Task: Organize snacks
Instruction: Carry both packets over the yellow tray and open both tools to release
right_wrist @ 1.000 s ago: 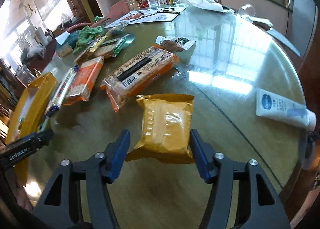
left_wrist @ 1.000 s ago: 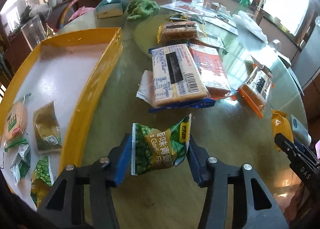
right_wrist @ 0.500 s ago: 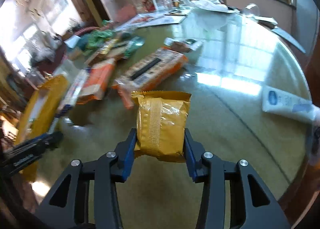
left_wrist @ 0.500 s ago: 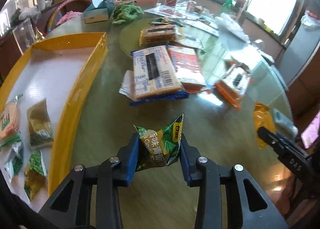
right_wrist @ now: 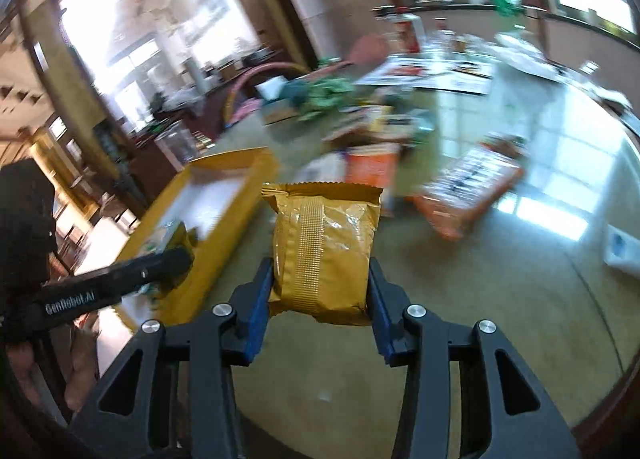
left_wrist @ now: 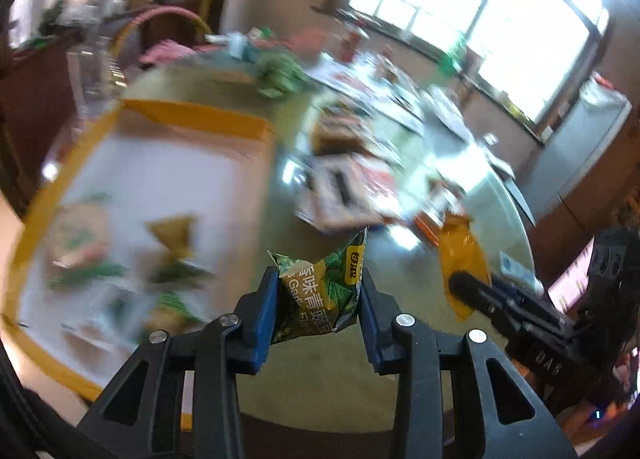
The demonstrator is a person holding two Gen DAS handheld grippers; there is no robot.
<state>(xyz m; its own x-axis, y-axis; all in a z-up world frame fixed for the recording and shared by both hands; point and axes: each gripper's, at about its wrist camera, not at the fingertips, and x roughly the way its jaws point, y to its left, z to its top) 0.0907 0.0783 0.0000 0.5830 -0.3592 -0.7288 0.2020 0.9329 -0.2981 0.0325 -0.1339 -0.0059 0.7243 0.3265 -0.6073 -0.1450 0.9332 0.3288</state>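
Note:
My left gripper (left_wrist: 318,299) is shut on a green garlic-pea snack packet (left_wrist: 320,291) and holds it above the table, just right of the yellow-rimmed tray (left_wrist: 192,119). My right gripper (right_wrist: 320,291) is shut on a golden-yellow snack packet (right_wrist: 324,247) and holds it in the air over the table. The yellow packet also shows in the left wrist view (left_wrist: 460,255), and the tray in the right wrist view (right_wrist: 224,235). Several small snack packets (left_wrist: 172,235) lie in the tray. Both views are blurred by motion.
Large biscuit packs (left_wrist: 344,195) and an orange pack (right_wrist: 468,195) lie on the round glass-topped table (right_wrist: 500,299). A white tube (right_wrist: 620,251) lies near the right edge. A tissue box and green cloth (right_wrist: 320,95) sit at the back.
Both grippers have lifted their packets higher off the table and swung left towards the tray. Both views have become blurred with the motion.

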